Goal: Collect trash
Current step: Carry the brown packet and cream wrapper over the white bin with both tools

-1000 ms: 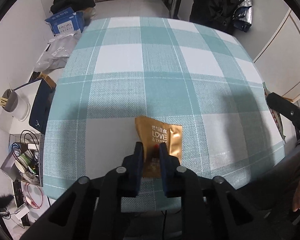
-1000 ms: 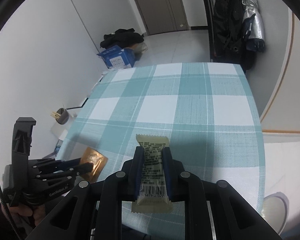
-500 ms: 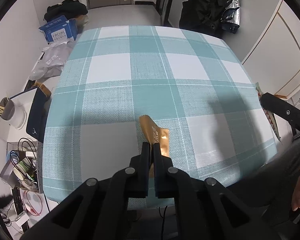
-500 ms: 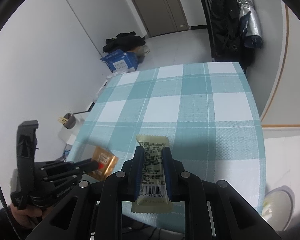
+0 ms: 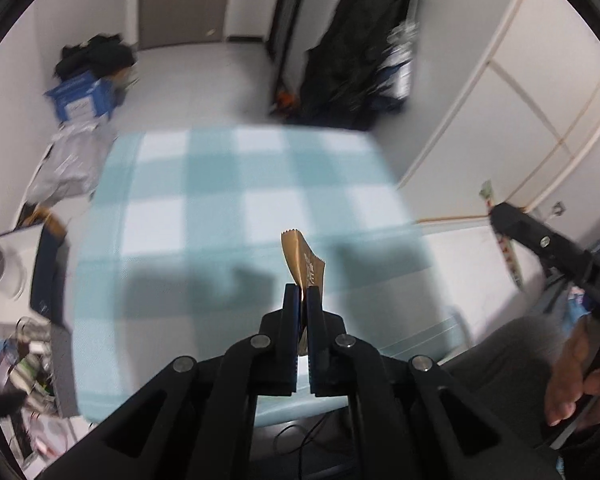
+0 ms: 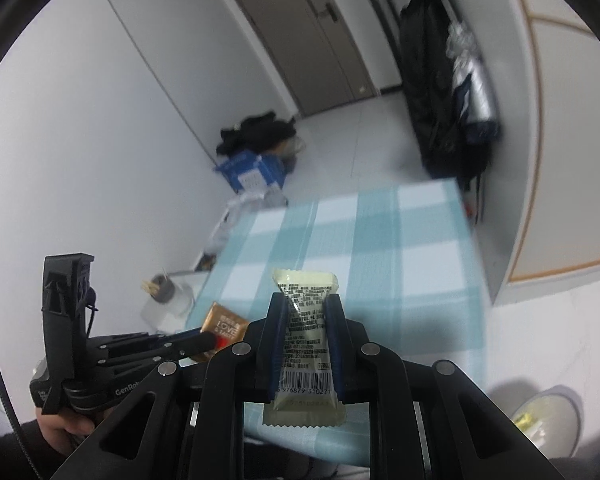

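Note:
My left gripper [image 5: 303,290] is shut on a gold snack wrapper [image 5: 303,256] and holds it up above the near part of the teal checked table [image 5: 204,216]. The wrapper also shows in the right wrist view [image 6: 224,326], pinched in the left gripper [image 6: 210,340]. My right gripper [image 6: 303,306] is shut on a pale green snack packet [image 6: 305,344] with a barcode, held above the table's near edge [image 6: 380,248]. The right gripper's fingers [image 5: 540,240] show at the right of the left wrist view.
A grey bin [image 6: 548,420] with yellow scraps stands on the floor at the lower right. A blue box [image 6: 252,172], dark clothes and bags lie on the floor beyond the table. A cluttered side shelf [image 5: 20,280] is left of the table.
Both grippers have risen and pulled back from the table with their wrappers. The gold wrapper has left the tabletop and now hangs in the air in the left gripper.

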Available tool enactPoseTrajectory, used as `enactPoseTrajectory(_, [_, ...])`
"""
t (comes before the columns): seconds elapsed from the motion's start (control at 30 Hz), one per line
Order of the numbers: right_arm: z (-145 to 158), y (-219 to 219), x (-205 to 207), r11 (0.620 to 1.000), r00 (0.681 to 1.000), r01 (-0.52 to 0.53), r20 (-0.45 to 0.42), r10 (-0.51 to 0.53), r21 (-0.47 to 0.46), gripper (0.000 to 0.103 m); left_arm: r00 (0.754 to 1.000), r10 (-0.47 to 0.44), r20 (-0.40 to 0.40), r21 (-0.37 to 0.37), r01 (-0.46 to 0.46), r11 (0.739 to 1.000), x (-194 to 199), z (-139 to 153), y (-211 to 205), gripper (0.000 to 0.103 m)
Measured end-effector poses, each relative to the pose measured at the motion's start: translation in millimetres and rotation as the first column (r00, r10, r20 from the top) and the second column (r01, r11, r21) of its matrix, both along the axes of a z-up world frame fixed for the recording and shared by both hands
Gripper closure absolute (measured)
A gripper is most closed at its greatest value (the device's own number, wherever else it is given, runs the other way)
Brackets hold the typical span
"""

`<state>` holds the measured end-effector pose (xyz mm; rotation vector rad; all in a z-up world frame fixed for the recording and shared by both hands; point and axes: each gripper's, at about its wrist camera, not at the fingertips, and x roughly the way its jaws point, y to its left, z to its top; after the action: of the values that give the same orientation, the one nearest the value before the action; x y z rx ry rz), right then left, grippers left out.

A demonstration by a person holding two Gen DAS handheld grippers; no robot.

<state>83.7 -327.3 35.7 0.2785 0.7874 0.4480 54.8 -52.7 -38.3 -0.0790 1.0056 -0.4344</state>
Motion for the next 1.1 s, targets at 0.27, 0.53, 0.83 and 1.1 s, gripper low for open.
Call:
enactPoseTrajectory(0.27, [58.8,-110.2,-28.5,0.978,0.976,0.193,0.091,-0.200,0.082,0.084,0.972,-0.203,0.114,-0.113,0.216,0.970,-1.5,67.0,-94.5,0.103])
enactPoseTrajectory(0.53, [51.9,-212.7,-61.6,0.911,0.908,0.409,0.073,-0.412,0.060,0.084,0.897,-0.429,0.111,-0.109,0.440,0.892,-2.5,77.7,-208.3,0.103])
enactPoseTrajectory(0.83, [-41.7,-293.3,-79.2,0.819,0.816,0.571,-0.147,-0.559,0.059,0.084,0.787,-0.602,-0.131,-0.057,0.601,0.797,-9.5,5.4,-306.7,0.103])
enactPoseTrajectory(1.1, [-126.5,-318.8,-83.7,0.774,0.742,0.632,-0.311,-0.594,0.032,0.084,0.703,-0.630,-0.331,0.028,0.674,0.738,-12.9,-57.9,-344.7,0.103])
